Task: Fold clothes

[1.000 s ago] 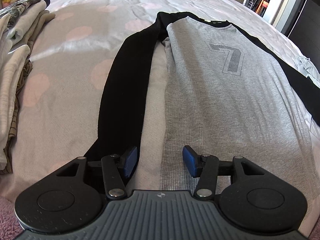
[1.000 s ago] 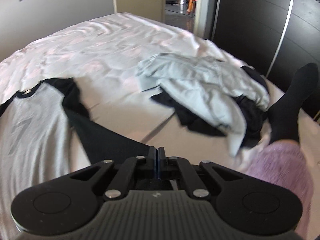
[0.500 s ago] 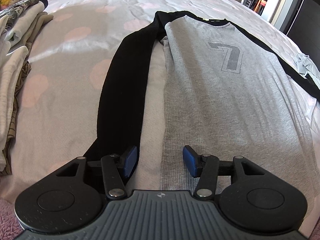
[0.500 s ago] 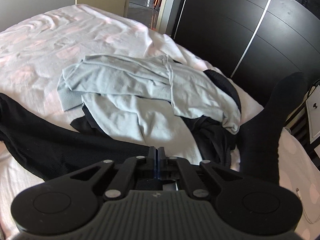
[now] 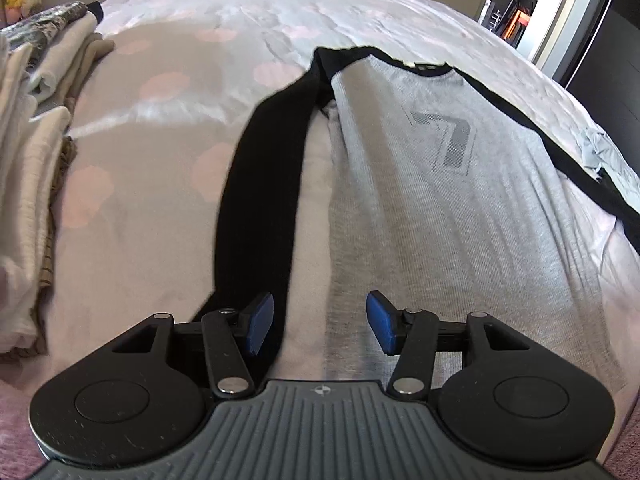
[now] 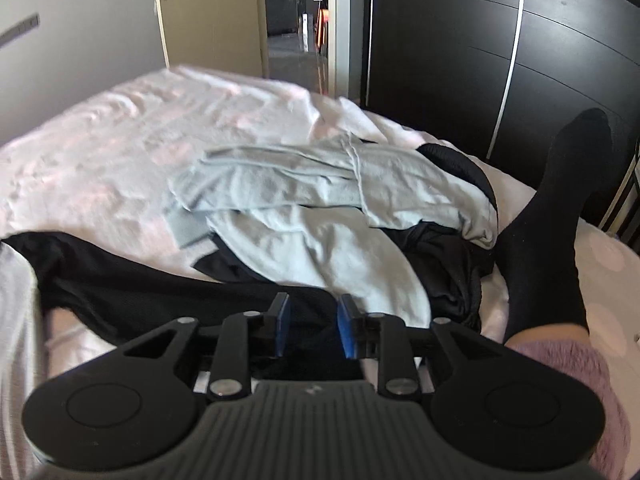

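A grey shirt (image 5: 440,208) with black sleeves and a dark "7" print lies flat on the bed, face up. Its left black sleeve (image 5: 260,184) runs straight down beside the body. My left gripper (image 5: 320,326) is open and empty, low over the gap between that sleeve and the shirt's hem. In the right wrist view the other black sleeve (image 6: 160,292) lies across the sheet. My right gripper (image 6: 311,330) is open, its blue pads (image 6: 283,330) on either side of that sleeve's end.
A stack of folded clothes (image 5: 28,184) sits at the bed's left edge. A heap of pale blue and black garments (image 6: 320,216) lies right of the shirt. A person's leg in a black sock (image 6: 552,232) rests on the bed's right side. A dark wardrobe (image 6: 500,60) stands behind.
My right gripper has opened; it was shut on the black sleeve before. It swung right and then settled with the sleeve laid out on the bed. The left gripper barely moved.
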{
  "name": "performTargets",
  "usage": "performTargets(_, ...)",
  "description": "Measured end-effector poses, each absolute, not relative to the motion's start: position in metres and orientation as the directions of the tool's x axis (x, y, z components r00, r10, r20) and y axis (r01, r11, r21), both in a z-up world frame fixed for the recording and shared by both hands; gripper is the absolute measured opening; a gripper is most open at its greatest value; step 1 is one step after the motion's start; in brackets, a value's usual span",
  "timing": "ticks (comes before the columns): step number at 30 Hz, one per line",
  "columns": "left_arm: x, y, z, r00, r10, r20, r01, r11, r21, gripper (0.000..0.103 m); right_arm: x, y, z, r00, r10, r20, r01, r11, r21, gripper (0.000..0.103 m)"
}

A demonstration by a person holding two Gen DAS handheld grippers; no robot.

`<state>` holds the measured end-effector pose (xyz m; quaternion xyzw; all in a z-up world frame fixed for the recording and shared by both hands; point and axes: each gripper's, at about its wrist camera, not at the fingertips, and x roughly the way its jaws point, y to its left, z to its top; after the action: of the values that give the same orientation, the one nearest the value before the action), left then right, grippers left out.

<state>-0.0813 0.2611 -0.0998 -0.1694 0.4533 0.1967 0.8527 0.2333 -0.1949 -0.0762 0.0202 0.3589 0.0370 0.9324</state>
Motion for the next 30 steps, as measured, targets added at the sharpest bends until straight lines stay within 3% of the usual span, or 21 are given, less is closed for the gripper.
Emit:
performTargets(9, -0.089, 0.301, -0.077, 0.421, 0.23, -0.877, -0.52, 0.854, -0.025, 0.05, 0.154, -0.155, -0.097, 0.705, 0.297, -0.644, -0.134, 0.948, 0.29, 0.039)
performTargets(15, -0.09, 0.31, -0.084, 0.377, 0.167, -0.911, -0.522, 0.851, -0.061, 0.05, 0.117, -0.112, -0.127, 0.636, 0.36, -0.682, -0.301, 0.93, 0.21, 0.039)
performTargets(18, -0.091, 0.302, -0.085, 0.382, 0.145, -0.913, -0.495, 0.866, -0.07, 0.05, 0.114, -0.103, -0.125, 0.671, 0.368, -0.644, -0.366, 0.92, 0.144, 0.039)
performTargets(25, -0.071, 0.26, -0.106, 0.274, 0.223, -0.936, -0.323, 0.937, 0.129, 0.05, 0.121, -0.102, -0.134, 0.656, 0.377, -0.654, -0.377, 0.914, 0.15, 0.039)
performTargets(27, -0.068, 0.262, -0.116, 0.232, 0.217, -0.948, -0.33, 0.934, 0.134, 0.047, 0.122, -0.102, -0.136, 0.649, 0.379, -0.659, -0.377, 0.913, 0.153, 0.04)
performTargets(29, -0.067, 0.266, -0.126, 0.195, 0.212, -0.958, -0.356, 0.925, 0.132, 0.025, 0.123, -0.102, -0.138, 0.645, 0.38, -0.664, -0.375, 0.913, 0.158, 0.04)
performTargets(30, -0.069, 0.27, -0.125, 0.201, 0.212, -0.956, -0.375, 0.919, 0.125, 0.021, 0.123, -0.102, -0.139, 0.642, 0.38, -0.666, -0.374, 0.913, 0.161, 0.04)
